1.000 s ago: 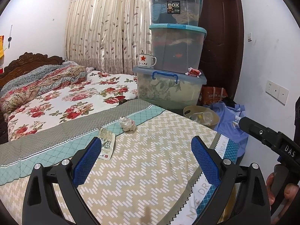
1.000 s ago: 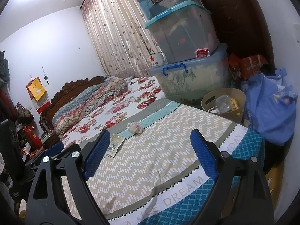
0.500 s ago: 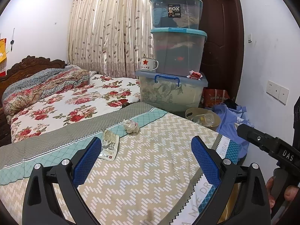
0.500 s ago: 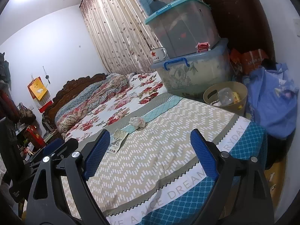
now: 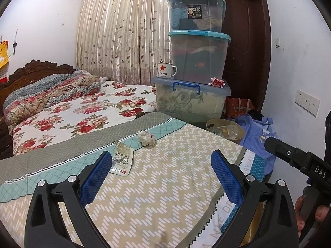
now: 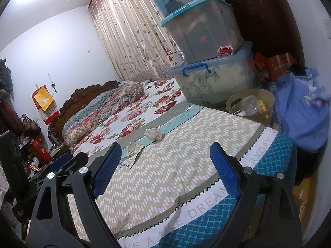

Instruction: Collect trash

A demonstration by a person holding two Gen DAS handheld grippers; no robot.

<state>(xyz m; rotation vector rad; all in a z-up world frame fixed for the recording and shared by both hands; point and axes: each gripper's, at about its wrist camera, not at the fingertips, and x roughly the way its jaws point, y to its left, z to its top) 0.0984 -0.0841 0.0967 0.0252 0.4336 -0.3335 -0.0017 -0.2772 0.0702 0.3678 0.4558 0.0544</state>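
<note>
Two trash bits on my bedspread (image 5: 165, 186): flat wrapper (image 5: 122, 159), long axis running away from me, and crumpled wad (image 5: 146, 138) just beyond. Left gripper (image 5: 161, 177) and right gripper (image 6: 165, 167) both spread wide, empty.

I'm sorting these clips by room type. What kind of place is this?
Most likely a lived-in bedroom: a bed with a carved headboard, curtains, and stacked storage boxes.

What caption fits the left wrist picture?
Open left gripper over the bed, facing a wrapper and paper ball, bin beyond.
</note>
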